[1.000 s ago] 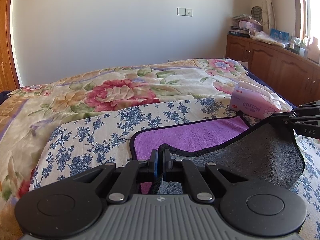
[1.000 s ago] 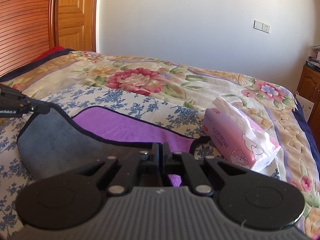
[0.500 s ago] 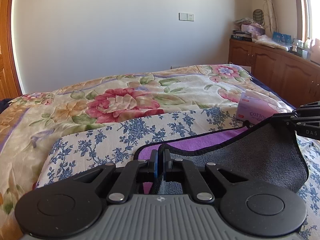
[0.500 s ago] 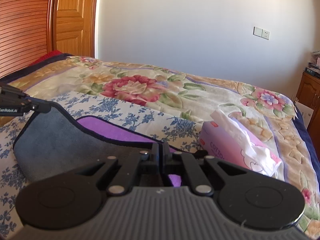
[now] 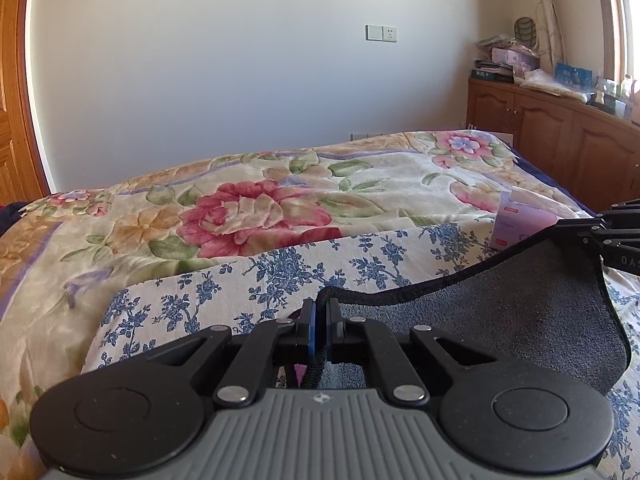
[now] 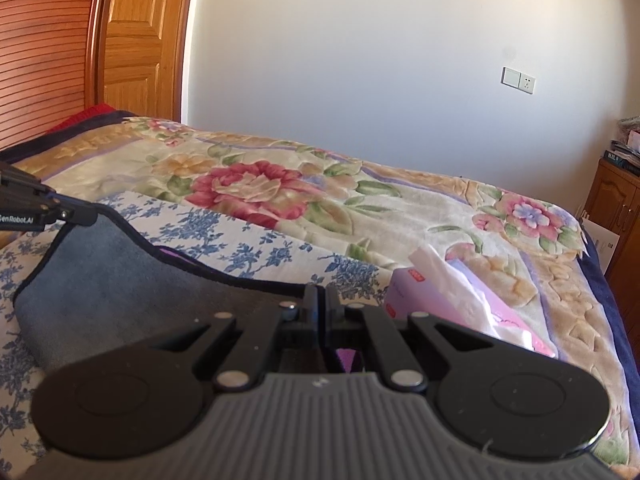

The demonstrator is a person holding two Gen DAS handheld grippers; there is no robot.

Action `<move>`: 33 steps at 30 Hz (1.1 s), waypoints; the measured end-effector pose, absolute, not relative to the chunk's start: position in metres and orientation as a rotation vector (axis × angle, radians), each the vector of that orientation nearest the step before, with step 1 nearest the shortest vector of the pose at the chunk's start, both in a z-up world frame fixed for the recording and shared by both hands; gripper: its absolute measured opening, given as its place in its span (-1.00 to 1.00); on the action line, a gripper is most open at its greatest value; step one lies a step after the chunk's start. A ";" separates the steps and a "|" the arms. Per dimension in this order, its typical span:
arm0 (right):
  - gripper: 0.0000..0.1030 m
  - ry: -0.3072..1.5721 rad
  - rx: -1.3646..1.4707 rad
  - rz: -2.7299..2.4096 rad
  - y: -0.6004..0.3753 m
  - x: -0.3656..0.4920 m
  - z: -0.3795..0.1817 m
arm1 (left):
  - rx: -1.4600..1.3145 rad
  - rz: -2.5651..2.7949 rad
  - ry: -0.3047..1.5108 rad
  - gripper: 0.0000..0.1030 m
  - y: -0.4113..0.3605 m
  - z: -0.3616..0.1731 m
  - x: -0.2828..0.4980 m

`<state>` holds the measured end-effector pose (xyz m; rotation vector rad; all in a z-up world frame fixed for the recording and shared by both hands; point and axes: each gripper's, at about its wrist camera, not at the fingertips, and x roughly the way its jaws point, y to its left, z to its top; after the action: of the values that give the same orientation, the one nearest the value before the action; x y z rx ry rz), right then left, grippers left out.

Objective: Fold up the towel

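Grey terry on its upper face, purple beneath, the towel (image 5: 500,300) hangs as a shallow sling between two claws. Left claw (image 5: 319,312): jaws clenched on the black piped edge at one corner, cloth spreading ahead and to its right. Right claw (image 6: 322,300): jaws likewise clenched on the opposite corner, cloth spreading ahead and to its left, where the other claw's linkage shows at the frame edge. A sliver of purple underside appears just beyond the carried hem in the right wrist view.

Step in hand, as judged: carrying the held edge over to meet the far edge. Done well, both claws travel level and together, keeping the hem taut enough not to sag, and set the corners squarely onto the matching corners before letting go; uneven travel would skew the fold.

Surface: a blue-flowered white cloth (image 5: 224,292) lies under the towel, itself spread on a quilted bedspread (image 5: 256,208) with large pink blooms. A pink tissue pack (image 6: 460,304) rests just ahead and right of the right claw. Room: plain white wall (image 5: 240,80), wooden cabinets (image 5: 560,148) beyond the bed, wooden door (image 6: 136,36) on the opposite side.
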<state>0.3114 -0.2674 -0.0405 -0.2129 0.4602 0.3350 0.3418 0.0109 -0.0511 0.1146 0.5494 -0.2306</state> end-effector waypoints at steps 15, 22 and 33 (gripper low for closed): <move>-0.93 0.459 -0.249 0.324 -0.261 0.339 -0.057 | 0.095 -0.223 0.566 -0.89 0.012 -0.061 0.377; -0.93 0.472 -0.262 0.324 -0.259 0.350 -0.070 | 0.111 -0.199 0.592 -0.89 0.015 -0.077 0.392; -0.93 0.493 -0.251 0.315 -0.264 0.357 -0.081 | 0.126 -0.188 0.628 -0.89 0.011 -0.089 0.407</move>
<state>0.3572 -0.2642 -0.0807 -0.2509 0.4931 0.3146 0.4066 0.0106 -0.0893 0.1264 0.6276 -0.1884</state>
